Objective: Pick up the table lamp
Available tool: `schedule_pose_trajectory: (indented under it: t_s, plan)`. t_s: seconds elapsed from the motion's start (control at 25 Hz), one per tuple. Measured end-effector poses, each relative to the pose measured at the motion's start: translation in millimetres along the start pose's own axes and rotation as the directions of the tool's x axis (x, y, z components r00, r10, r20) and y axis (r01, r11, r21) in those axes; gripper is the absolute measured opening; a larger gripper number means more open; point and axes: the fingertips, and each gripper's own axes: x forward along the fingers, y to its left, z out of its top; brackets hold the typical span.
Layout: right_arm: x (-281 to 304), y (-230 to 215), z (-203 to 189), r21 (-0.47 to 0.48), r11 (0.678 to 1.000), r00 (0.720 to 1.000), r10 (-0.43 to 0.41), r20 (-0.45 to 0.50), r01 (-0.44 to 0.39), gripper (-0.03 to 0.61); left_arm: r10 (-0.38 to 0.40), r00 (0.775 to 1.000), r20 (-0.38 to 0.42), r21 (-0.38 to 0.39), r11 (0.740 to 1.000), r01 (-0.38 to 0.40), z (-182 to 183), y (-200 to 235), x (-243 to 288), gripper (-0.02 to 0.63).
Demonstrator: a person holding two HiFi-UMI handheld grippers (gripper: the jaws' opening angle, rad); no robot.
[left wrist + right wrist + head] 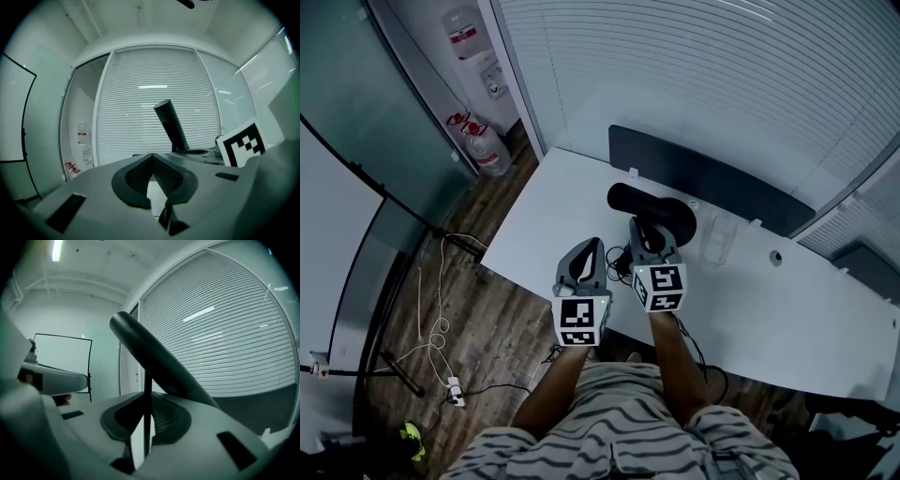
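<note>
**Black table lamp on a white table, right tongs at its thin stem**

We see the table lamp [661, 214] standing on the table [787, 309] at the centre of the head view, just above both tongs. The right tongs [637, 231] are nearly closed and appear to pinch the lamp's thin stem [147, 394], with the thick tilted head [154, 357] crossing above. The left tongs [592, 247] are closed and empty, just to the left. We judge the lamp rigid, smooth and top-heavy. The slim stem may slip or swing, so a hold low down should steady it.
</note>
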Motion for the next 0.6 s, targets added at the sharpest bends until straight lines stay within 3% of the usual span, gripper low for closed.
schedule_pose_trajectory:
  t_s: [0.36,0.6]
  plan:
    - [-14.9,-0.7,20.7,0.058,0.998,0.998,0.033,0.051,-0.036,0.041,-0.022,1.0,0.018,0.002,1.0,0.022,7.5,-9.2,1.4,0.006]
    - [-29.6,20.9,53.5,0.036,0.996,0.993,0.076,0.09,-0.08,0.041,-0.03,0.999,0.045,-0.003,1.0,0.031,20.2,-9.9,-5.2,0.006]
